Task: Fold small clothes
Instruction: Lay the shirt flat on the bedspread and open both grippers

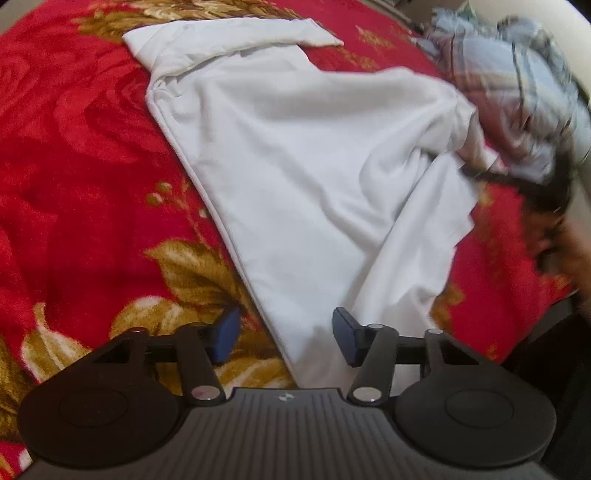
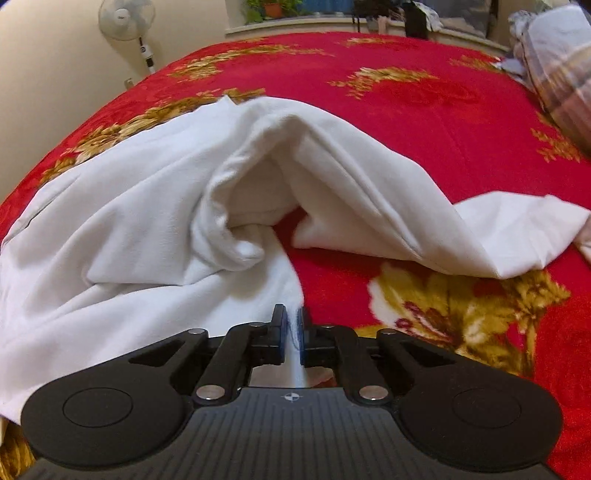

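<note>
Bed covered by a red plush blanket with gold leaf-and-flower pattern (image 1: 81,155); it fills both views and runs past the frame edges, so its full extent is not visible.

White soft-knit garment (image 1: 295,177) lies spread on the blanket. In the left wrist view one long straight edge runs diagonally from upper left to the bottom centre; a folded-over band lies across the top. Its right side is bunched and blurred. In the right wrist view the garment (image 2: 147,229) is lifted into a tent-like ridge with a hollow underneath, and a flap trails to the right. Garment type cannot be told.

Crumpled pale blue and grey plaid cloth (image 1: 517,85) sits at the far right of the bed, blurred, partly cut off. A dark smeared shape below it, at the garment's right edge, cannot be made out.

White pedestal fan (image 2: 127,18) stands against the cream wall, top cut off; the mark on its pole is too small to read. Green potted plants (image 2: 269,7) sit on the window ledge.

Left gripper (image 1: 286,338): black, blue-padded jaws wide apart, holding nothing, hovering low over the near corner of the garment.

Right gripper (image 2: 291,332): jaws together, clamped on a thin edge of the white garment, which passes between the pads.

No readable writing.
</note>
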